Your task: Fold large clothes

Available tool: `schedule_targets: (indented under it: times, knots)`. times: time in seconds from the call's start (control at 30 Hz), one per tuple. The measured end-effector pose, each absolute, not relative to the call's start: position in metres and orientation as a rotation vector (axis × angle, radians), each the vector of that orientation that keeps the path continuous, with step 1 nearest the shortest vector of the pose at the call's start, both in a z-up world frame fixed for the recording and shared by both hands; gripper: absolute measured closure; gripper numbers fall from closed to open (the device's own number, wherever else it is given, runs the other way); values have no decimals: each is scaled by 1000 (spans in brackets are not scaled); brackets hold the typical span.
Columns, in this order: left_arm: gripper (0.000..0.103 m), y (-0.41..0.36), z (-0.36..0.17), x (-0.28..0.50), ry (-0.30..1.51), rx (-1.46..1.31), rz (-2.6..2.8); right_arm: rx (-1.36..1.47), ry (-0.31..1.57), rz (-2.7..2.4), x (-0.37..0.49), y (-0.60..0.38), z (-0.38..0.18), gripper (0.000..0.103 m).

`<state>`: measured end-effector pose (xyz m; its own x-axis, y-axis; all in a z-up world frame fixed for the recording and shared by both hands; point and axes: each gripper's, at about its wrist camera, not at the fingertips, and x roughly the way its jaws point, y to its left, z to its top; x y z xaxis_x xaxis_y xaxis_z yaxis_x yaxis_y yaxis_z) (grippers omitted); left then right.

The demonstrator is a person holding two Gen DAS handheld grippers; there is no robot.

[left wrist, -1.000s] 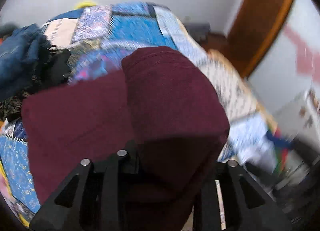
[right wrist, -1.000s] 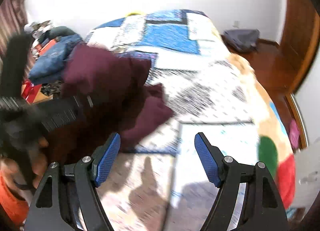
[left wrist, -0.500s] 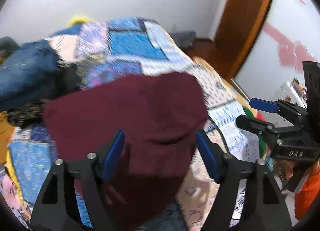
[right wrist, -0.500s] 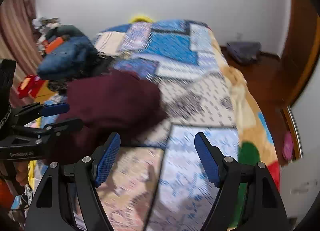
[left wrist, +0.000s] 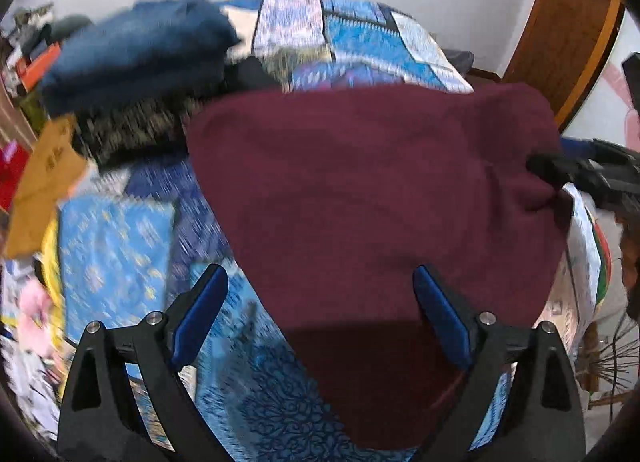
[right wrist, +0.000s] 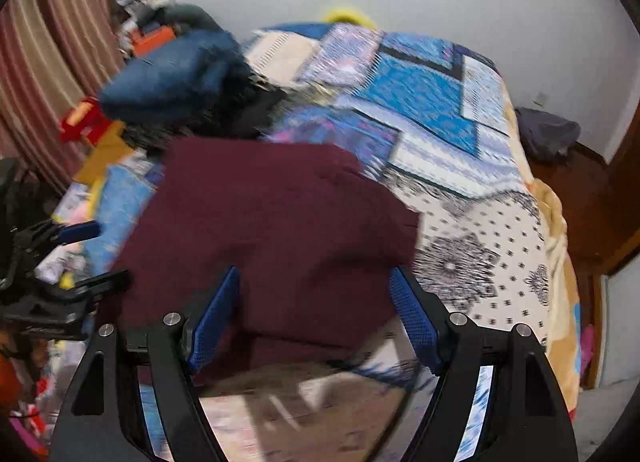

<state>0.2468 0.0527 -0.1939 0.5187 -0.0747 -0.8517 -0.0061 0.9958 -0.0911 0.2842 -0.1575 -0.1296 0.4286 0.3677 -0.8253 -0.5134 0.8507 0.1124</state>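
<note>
Maroon garment spread on bed, lying ahead of and between both grippers. Left gripper spread, empty. Right gripper spread, empty.

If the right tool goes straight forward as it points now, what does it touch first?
Most likely the dark maroon folded garment: it lies directly ahead between the open fingers of the right tool, on the patchwork bedspread. Depth is blurred, so the gap is unclear.

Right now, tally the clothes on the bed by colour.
Maroon: 1, the maroon garment spread in front
Blue: 1, the blue denim garment on the pile
Black or dark: 1, the dark patterned clothing under it, too blurred to separate
Total: 3
</note>
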Motion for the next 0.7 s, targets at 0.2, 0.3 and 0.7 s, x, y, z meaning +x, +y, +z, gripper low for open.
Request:
schedule_targets:
  times: [0.2,0.3,0.7]
  knots:
    - [7,53,-213,234,1039,-153,-67,79,1162,608,320,-204,-168,27]
    - [7,50,-213,229,1050,-129,-82,105,1173,571,323,-213,-166,27]
    - [7,94,-171,235,944,-204,101,81,1106,596,322,-202,-116,24]
